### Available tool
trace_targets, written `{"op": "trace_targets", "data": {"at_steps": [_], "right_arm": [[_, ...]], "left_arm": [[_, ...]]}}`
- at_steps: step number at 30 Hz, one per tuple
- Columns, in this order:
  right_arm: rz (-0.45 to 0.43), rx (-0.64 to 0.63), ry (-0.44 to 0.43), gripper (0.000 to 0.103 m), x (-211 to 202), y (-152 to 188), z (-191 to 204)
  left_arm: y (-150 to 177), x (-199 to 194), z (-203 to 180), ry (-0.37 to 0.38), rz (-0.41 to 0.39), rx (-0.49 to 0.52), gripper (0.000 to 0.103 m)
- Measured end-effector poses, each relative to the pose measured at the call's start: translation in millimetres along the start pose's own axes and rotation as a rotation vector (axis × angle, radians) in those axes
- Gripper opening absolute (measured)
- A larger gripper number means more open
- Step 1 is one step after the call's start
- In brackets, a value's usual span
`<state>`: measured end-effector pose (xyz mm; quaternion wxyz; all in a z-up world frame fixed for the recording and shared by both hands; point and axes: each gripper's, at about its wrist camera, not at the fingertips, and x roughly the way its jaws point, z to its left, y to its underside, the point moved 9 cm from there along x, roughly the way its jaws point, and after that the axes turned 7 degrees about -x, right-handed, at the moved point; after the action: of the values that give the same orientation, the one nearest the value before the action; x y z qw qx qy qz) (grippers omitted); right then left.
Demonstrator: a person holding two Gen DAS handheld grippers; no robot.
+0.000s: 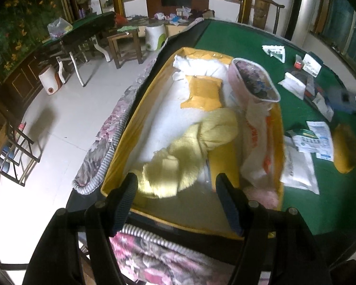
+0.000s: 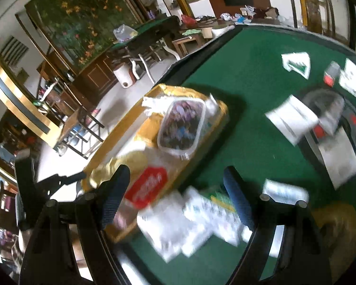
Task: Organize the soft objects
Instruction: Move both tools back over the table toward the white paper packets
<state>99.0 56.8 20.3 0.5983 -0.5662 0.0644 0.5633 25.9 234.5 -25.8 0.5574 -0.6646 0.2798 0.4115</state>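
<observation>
An open yellow-lined storage box (image 1: pixel 140 109) sits on the green table. Inside lie a pale yellow knit (image 1: pixel 197 142), an orange packet (image 1: pixel 204 92), white cloth (image 1: pixel 197 66), an upright clear bag of patterned fabric (image 1: pixel 254 80) and a white bag with red print (image 1: pixel 258 147). My left gripper (image 1: pixel 175 180) hovers open over the box's near end, nothing between its fingers. My right gripper (image 2: pixel 175 169) is open and empty above white packets (image 2: pixel 189 220) beside the box (image 2: pixel 121 137). That view is blurred. A mustard soft object (image 2: pixel 337 225) lies at the right.
A floral quilt (image 1: pixel 106 128) drapes along the box's left and near sides. Papers, packets and small boxes (image 1: pixel 303 83) are scattered over the green table (image 1: pixel 237 38). A pink fluffy piece (image 1: pixel 263 194) shows at the box's near right corner. Chairs and stools stand on the floor to the left.
</observation>
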Motion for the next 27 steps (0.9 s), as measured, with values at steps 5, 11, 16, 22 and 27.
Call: {"op": "trace_targets", "data": {"at_steps": [5, 11, 16, 22, 27], "right_arm": [[-0.012, 0.094, -0.005, 0.082, -37, 51, -29], [-0.049, 0.244, 0.015, 0.082, -64, 98, -70], [-0.086, 0.259, 0.053, 0.083, -80, 101, -80], [-0.097, 0.260, 0.019, 0.083, -88, 92, -79], [-0.102, 0.264, 0.012, 0.083, -89, 91, -77]], "left_arm": [[4, -25, -11, 0.023, -0.034, 0.007, 0.074], [14, -40, -51, 0.091, -0.052, 0.055, 0.075], [30, -32, -109, 0.071, -0.025, 0.280, 0.075], [44, -19, -154, 0.075, 0.005, 0.458, 0.075], [39, -9, -169, 0.025, -0.011, 0.568, 0.075]]}}
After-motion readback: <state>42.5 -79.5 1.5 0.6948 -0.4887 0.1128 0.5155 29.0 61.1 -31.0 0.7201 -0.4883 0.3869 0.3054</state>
